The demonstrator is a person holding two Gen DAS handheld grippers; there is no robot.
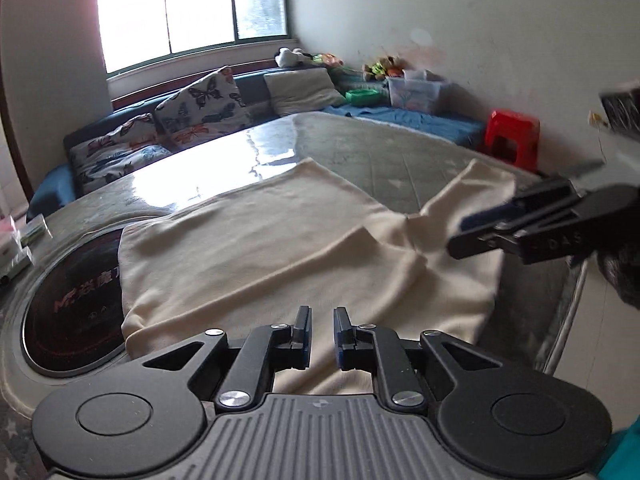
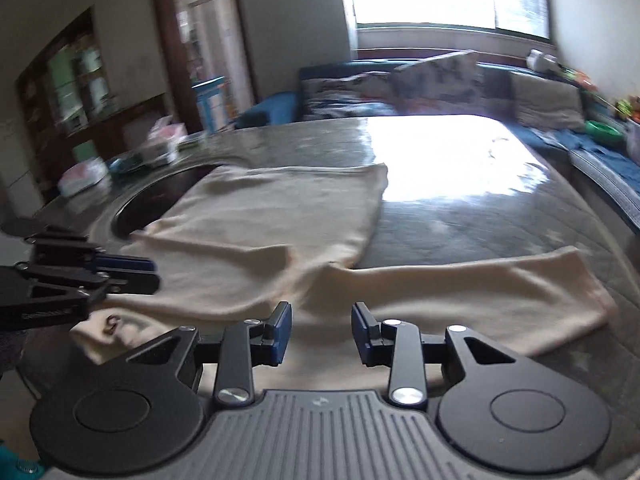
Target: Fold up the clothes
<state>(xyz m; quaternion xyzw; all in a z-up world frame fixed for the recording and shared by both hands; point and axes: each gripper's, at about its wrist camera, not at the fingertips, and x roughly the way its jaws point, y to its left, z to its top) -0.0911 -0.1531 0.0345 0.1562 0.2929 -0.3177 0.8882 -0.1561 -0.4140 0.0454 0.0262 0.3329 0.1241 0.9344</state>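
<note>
Cream knit garment (image 1: 280,240) flat on glossy grey table (image 1: 360,148), left gripper (image 1: 322,330) and right gripper (image 2: 320,332) both released above it, clear plastic box (image 1: 416,90) far right, contents unclear.

**Black rigs, blue pads, a flash of teal**

Here's the left gripper (image 1: 322,330): matte black linkage arms, silver screw heads at the pivots, 2 round black discs flanking a ribbed grey plate, blue-edged pads (image 1: 341,336) on the fingers. The right gripper (image 2: 321,334) matches it, and its side carries pale lettering too blurred to read. A teal sleeve (image 1: 622,454) peeks in at the corner.
</note>
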